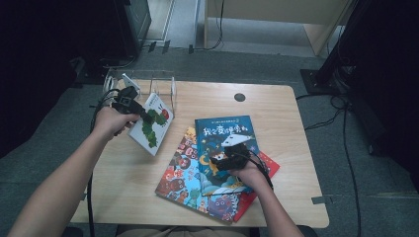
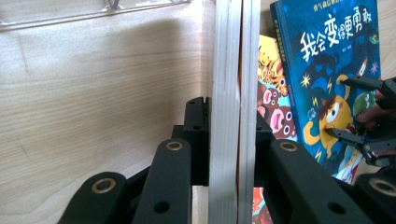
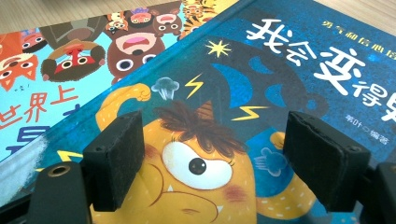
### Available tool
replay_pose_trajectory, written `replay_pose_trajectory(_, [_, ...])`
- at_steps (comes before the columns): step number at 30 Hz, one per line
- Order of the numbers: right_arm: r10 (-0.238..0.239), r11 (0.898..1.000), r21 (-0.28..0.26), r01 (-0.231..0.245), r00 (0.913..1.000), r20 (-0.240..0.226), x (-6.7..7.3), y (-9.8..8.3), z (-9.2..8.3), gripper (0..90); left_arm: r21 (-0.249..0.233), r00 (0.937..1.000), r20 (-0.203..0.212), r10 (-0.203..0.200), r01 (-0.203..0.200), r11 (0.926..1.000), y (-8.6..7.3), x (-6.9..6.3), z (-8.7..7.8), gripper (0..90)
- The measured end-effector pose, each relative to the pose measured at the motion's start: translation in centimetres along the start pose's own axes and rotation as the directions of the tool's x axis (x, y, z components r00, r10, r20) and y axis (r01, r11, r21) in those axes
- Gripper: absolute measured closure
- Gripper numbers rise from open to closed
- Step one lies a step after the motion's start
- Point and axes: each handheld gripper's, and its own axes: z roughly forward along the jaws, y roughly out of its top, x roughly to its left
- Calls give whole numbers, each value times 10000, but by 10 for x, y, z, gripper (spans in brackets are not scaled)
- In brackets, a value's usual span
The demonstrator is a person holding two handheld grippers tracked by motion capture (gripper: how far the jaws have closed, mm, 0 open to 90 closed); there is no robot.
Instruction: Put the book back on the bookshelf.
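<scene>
From the high view, the left gripper (image 1: 129, 102) holds a white caterpillar book (image 1: 152, 123) by its upper left edge, tilted up off the desk (image 1: 276, 113) just in front of a clear wire book rack (image 1: 148, 81) at the desk's far left corner. To the right, a blue book (image 1: 217, 136) lies flat on top of a stack, over a light-blue book with monster faces (image 1: 178, 177) and a red book (image 1: 267, 165) whose corner pokes out at the right. The right gripper (image 1: 232, 148) rests over the blue book's middle. Bare desk lies open along the far edge, at the right side and in the near left part; the stack's lower corner comes close to the near edge. In the left gripper view, the jaws are clenched on the caterpillar book (image 2: 231, 93), which shows edge-on as pale page blocks rising between the pads; the desk (image 2: 93, 93) is bare wood to one side with the rack's (image 2: 93, 14) base at the top, and the blue book (image 2: 327, 60) with the right gripper (image 2: 369, 116) on it lies to the other side. In the right gripper view, the jaws stand released and wide apart, hovering just over the blue book's (image 3: 289, 60) cover with the one-eyed yellow monster between the pads (image 3: 116, 158), neither pad pressing an edge; the monster-face book (image 3: 60, 70) lies beneath, its cover showing at the left.
</scene>
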Motion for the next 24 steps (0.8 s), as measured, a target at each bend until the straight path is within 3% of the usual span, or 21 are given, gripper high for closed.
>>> replay_pose_trajectory(24, [-2,10000,1,2,10000,0,0,0,0,206,-291,9975,-502,-488,474,9985,19,-2,14,773])
